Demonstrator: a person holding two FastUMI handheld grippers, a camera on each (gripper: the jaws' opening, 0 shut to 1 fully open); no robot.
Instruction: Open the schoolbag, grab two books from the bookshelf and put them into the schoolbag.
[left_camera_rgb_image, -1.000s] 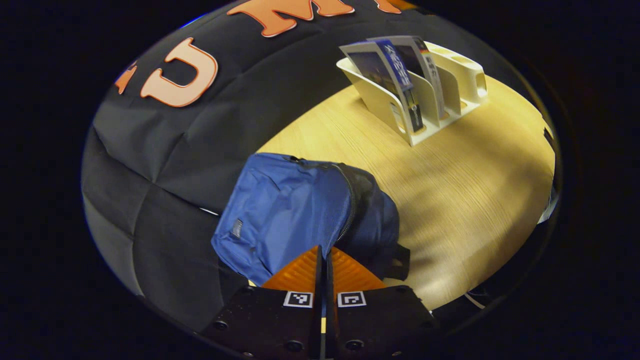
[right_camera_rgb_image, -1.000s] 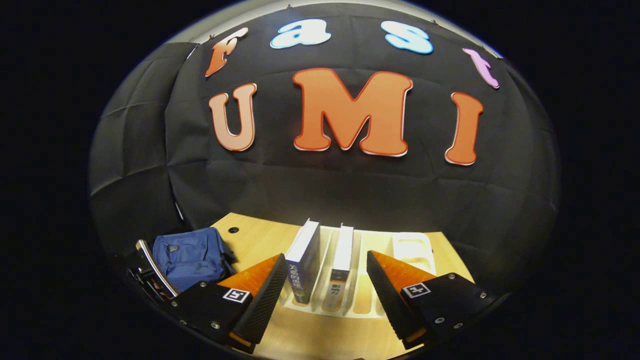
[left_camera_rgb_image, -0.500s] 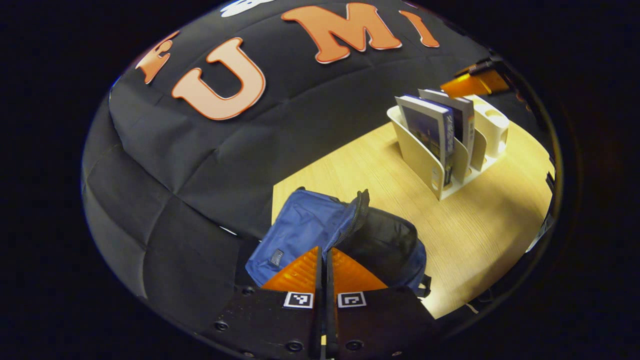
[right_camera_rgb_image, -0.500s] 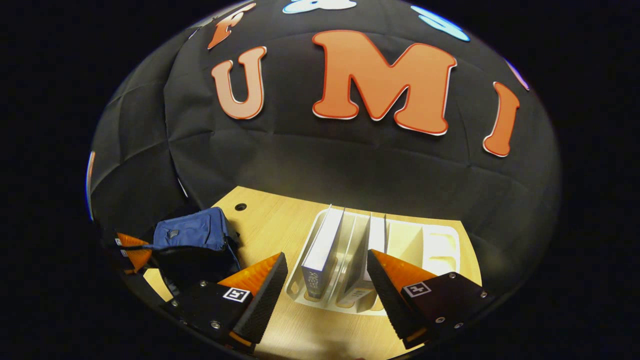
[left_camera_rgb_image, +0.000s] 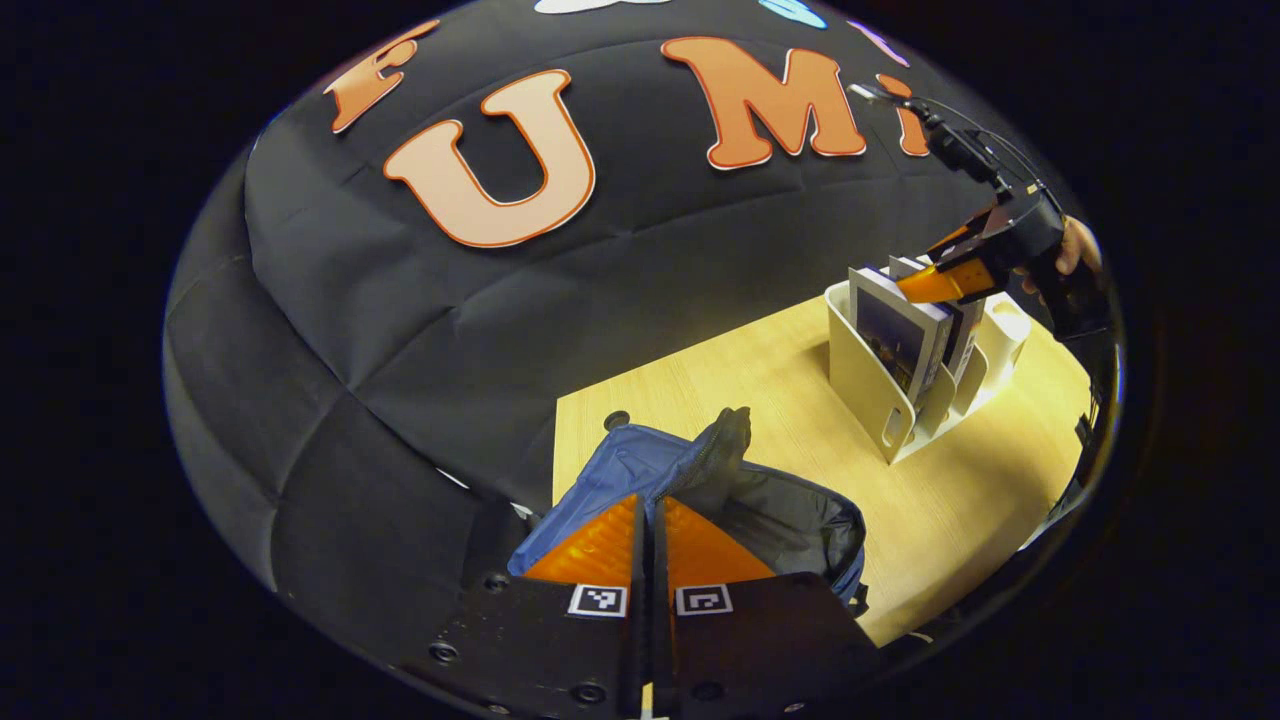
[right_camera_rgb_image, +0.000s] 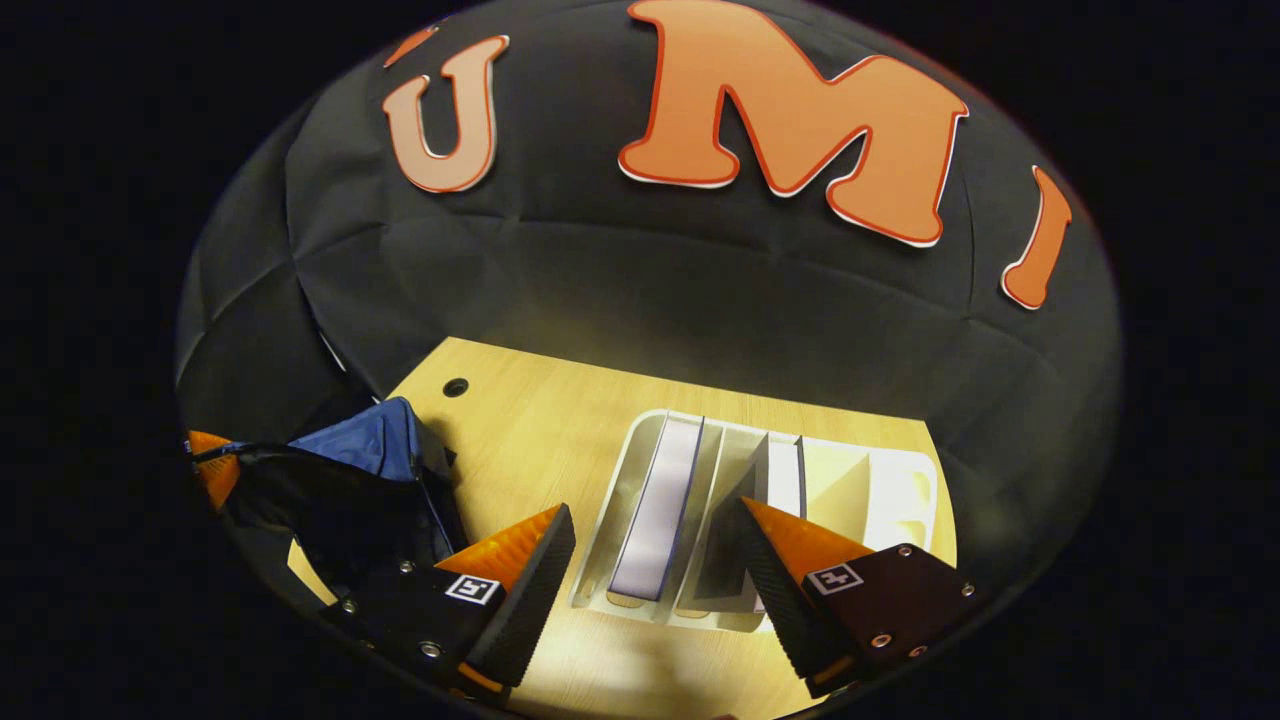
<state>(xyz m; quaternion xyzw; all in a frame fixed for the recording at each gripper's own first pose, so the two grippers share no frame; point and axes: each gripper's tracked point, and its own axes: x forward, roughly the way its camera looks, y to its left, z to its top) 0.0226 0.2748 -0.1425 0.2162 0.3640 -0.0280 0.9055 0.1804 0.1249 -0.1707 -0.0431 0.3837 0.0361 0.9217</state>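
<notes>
The blue schoolbag (left_camera_rgb_image: 640, 465) lies at the table's left end, its mouth gaping on a dark lining (left_camera_rgb_image: 790, 515). My left gripper (left_camera_rgb_image: 648, 515) is shut on the bag's front flap edge and holds it up. Two books (left_camera_rgb_image: 900, 335) (left_camera_rgb_image: 965, 325) stand in the white bookshelf rack (left_camera_rgb_image: 875, 395). My right gripper (right_camera_rgb_image: 655, 515) hangs open above the rack (right_camera_rgb_image: 885, 490), with the left book (right_camera_rgb_image: 665, 500) between its fingers; the second book (right_camera_rgb_image: 785, 475) sits by the right finger. The bag (right_camera_rgb_image: 375, 450) and left gripper (right_camera_rgb_image: 210, 470) show at the left.
The wooden table (right_camera_rgb_image: 540, 430) has a cable hole (right_camera_rgb_image: 456, 386) near the bag. The rack's right-hand slots (right_camera_rgb_image: 900, 500) hold no books. A hand (left_camera_rgb_image: 1075, 245) holds the right gripper (left_camera_rgb_image: 940, 280) above the rack. Black cloth wall stands close behind the table.
My left gripper has pulled the bag's flap up, so the bag now gapes open. My right gripper has risen and moved forward over the rack, looking down onto the books' tops.
</notes>
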